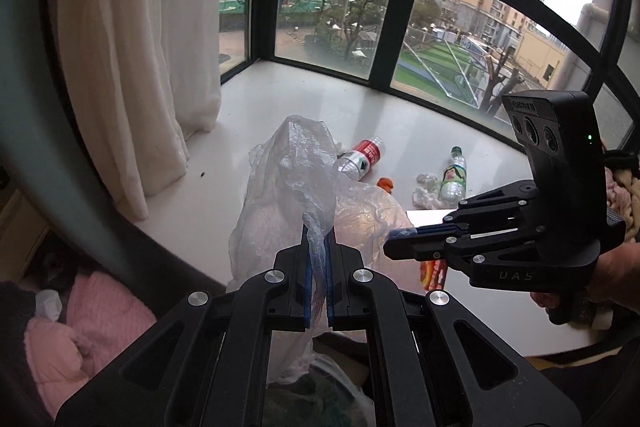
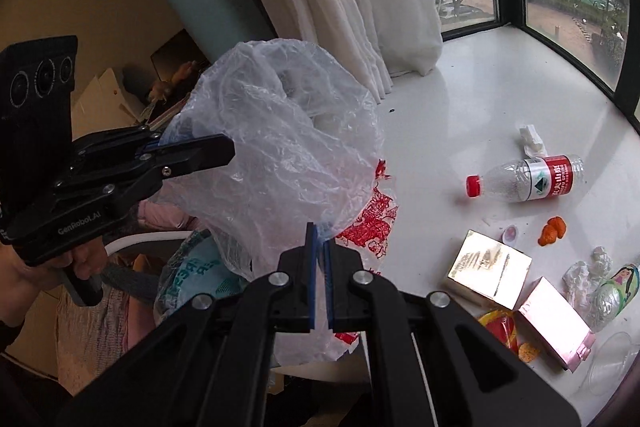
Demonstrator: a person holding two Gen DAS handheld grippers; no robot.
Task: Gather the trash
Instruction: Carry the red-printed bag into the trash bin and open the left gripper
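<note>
A clear crinkled plastic bag point(image 1: 280, 187) hangs at the front edge of the white window sill point(image 1: 280, 99). My left gripper point(image 1: 318, 227) is shut on one part of its rim. My right gripper point(image 2: 320, 231) is shut on another part of the bag point(image 2: 280, 147); it shows from the side in the left wrist view point(image 1: 400, 235). The left gripper shows in the right wrist view point(image 2: 224, 151). On the sill lie a red-label bottle point(image 2: 532, 179), a green-label bottle point(image 1: 454, 175), crumpled tissues point(image 1: 426, 191), orange peel point(image 2: 552, 227), two shiny boxes point(image 2: 488, 269) and a red wrapper point(image 2: 500, 327).
A white curtain point(image 1: 140, 47) hangs at the sill's left end. Dark window frames point(image 1: 384, 27) run behind the sill. Pink bedding point(image 1: 92, 323) and other clutter lie below the sill edge. A clear plastic cup point(image 2: 612, 359) lies at the right.
</note>
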